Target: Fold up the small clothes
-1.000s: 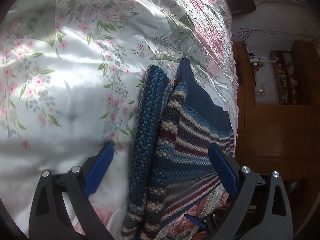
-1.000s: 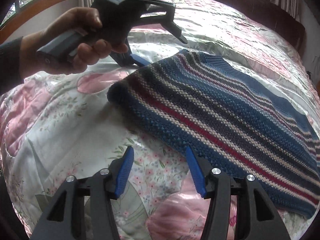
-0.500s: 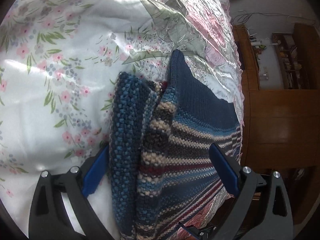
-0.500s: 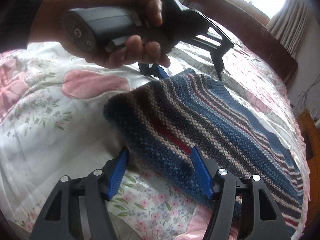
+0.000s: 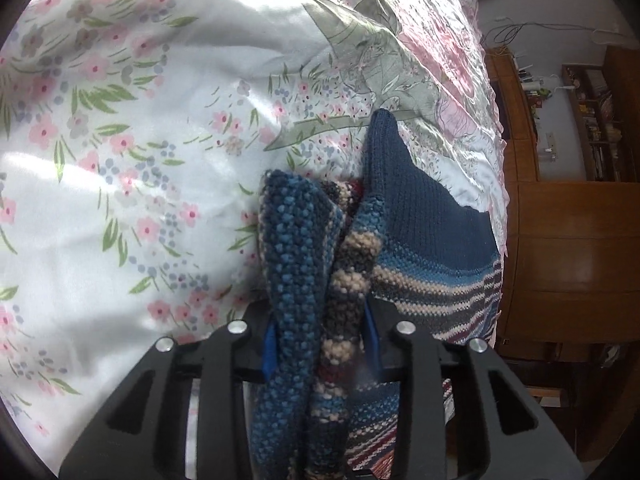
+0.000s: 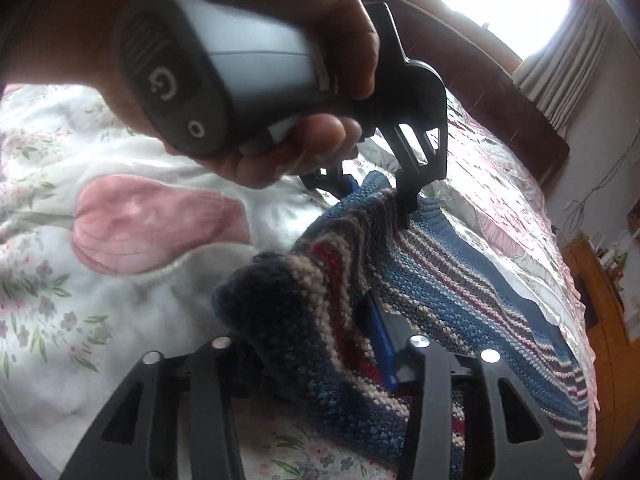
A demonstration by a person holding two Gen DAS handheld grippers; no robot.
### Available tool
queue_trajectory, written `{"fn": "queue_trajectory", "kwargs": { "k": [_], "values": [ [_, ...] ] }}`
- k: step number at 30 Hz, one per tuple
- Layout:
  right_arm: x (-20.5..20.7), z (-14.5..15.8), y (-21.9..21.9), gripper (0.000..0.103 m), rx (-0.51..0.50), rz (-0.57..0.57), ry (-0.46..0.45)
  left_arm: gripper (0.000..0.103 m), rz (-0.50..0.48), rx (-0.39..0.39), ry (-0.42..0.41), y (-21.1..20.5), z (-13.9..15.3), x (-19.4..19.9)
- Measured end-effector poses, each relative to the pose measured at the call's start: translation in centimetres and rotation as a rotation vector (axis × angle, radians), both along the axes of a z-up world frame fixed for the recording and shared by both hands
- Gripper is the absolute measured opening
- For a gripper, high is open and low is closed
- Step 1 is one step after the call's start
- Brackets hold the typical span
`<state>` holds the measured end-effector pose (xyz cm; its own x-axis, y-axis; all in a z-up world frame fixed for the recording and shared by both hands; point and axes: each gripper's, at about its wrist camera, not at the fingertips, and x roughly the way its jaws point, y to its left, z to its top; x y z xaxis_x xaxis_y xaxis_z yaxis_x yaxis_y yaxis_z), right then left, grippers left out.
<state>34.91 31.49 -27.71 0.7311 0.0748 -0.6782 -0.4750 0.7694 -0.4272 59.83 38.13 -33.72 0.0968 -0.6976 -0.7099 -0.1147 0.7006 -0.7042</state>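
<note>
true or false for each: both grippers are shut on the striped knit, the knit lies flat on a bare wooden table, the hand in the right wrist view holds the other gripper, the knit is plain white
1. Both grippers are shut on the striped knit: true; the left gripper and the right gripper each pinch bunched fabric.
2. It lies flat on a bare wooden table: false; it rests on a floral bedspread, its gripped edge bunched.
3. The hand holds the other gripper: true.
4. The knit is plain white: false; it is blue with cream and red stripes.
</note>
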Motion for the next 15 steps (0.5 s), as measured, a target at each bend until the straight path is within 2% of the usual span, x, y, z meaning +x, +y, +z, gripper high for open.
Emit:
{"fn": "queue_trajectory", "kwargs": {
  "k": [2, 5, 15],
  "values": [
    [-0.1, 0.4, -0.3, 0.025, 0.027, -0.002, 0.003, 0.025, 0.011, 0.015, -0.007, 0.1, 0.4, -0.2],
    [-0.1, 1.4, -1.1, 0.016, 0.078, -0.014, 0.016, 0.022, 0.021, 0.042, -0.013, -0.2, 1.3, -0.2],
    [-0.2, 6.0, -3.8, 0.013, 0.193, -0.049, 0.013, 0.022, 0.008, 0.118, -0.05, -2.7, 7.3, -0.1]
  ]
}}
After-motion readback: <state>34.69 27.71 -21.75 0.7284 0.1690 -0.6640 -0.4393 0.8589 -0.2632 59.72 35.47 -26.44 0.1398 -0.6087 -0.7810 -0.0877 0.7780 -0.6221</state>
